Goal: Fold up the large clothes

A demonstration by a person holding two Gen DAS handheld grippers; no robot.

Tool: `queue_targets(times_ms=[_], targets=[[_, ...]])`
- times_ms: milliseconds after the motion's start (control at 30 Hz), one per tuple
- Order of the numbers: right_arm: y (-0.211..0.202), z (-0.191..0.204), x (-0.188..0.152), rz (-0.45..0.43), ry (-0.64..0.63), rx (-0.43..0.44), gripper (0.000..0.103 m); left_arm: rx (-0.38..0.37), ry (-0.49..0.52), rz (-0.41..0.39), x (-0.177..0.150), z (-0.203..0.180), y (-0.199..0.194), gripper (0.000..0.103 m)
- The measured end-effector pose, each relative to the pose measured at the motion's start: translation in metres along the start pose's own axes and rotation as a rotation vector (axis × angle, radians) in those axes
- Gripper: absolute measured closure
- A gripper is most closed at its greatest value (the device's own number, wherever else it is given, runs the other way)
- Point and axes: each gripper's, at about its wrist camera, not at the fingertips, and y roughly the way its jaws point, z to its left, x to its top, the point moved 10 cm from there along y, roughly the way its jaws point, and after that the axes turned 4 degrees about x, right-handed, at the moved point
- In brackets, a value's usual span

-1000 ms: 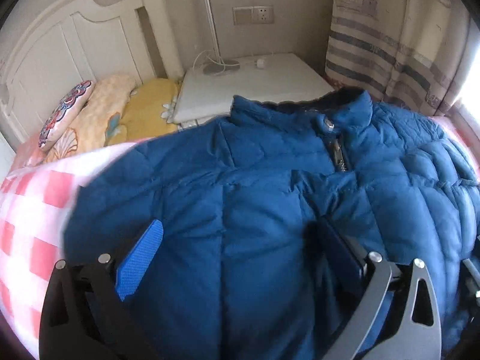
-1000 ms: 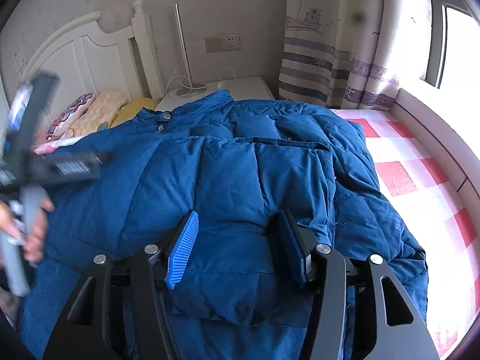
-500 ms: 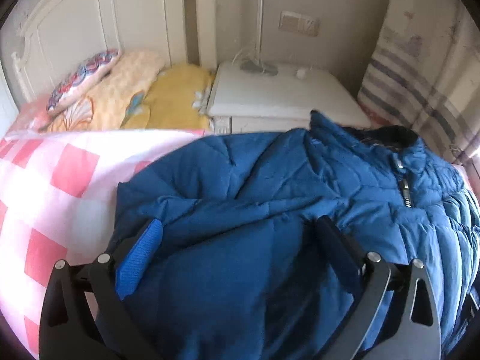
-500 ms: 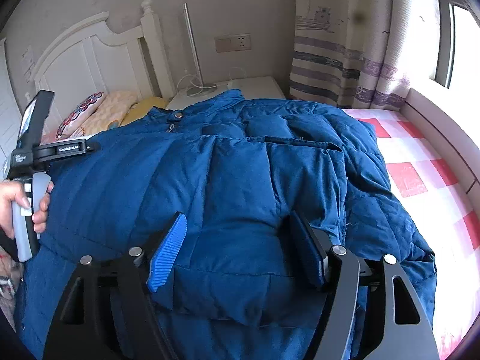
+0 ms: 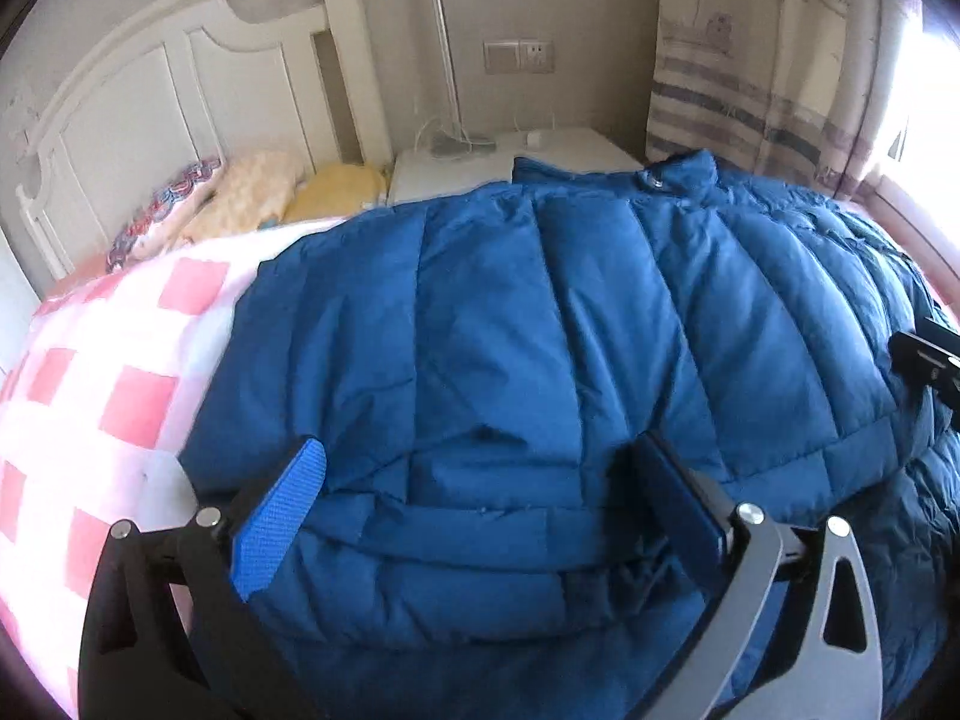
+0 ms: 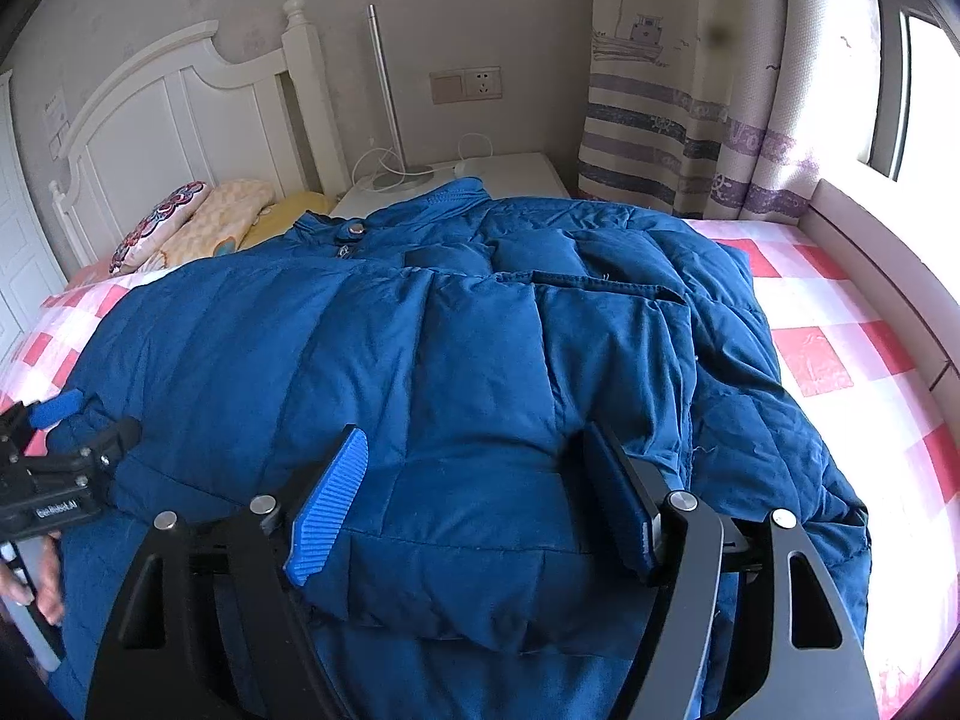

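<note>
A large blue quilted jacket (image 5: 540, 330) lies spread on the bed with its collar toward the nightstand; it also fills the right wrist view (image 6: 450, 360). My left gripper (image 5: 480, 498) is open, its fingers straddling the jacket's near left hem. My right gripper (image 6: 480, 492) is open, its fingers straddling a folded-over hem panel. The left gripper also shows at the left edge of the right wrist view (image 6: 60, 468), held by a hand. Part of the right gripper shows at the right edge of the left wrist view (image 5: 930, 360).
The bed has a pink and white checked sheet (image 5: 108, 372) (image 6: 840, 324). Pillows (image 5: 228, 204) lie by the white headboard (image 6: 168, 120). A white nightstand (image 5: 528, 150) with a lamp and cable stands behind the collar. Striped curtains (image 6: 690, 120) hang at the right by the window.
The left gripper has swung back right and lower onto the jacket's near hem. The right gripper has moved slightly forward over the folded panel. Both stay open.
</note>
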Motion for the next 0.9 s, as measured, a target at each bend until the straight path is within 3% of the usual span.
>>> queue_targets(times_ms=[533,900], targets=[[0.0023,0.0036,-0.0003,0.005,-0.02,-0.002,0.021,0.016,0.007,0.008,-0.0014,0.0025,0.0045,0.002],[0.0013,0.0048,-0.0006,-0.002,-0.013,0.012,0.02,0.033,0.0,0.011,-0.0015,-0.0012,0.0053,0.002]])
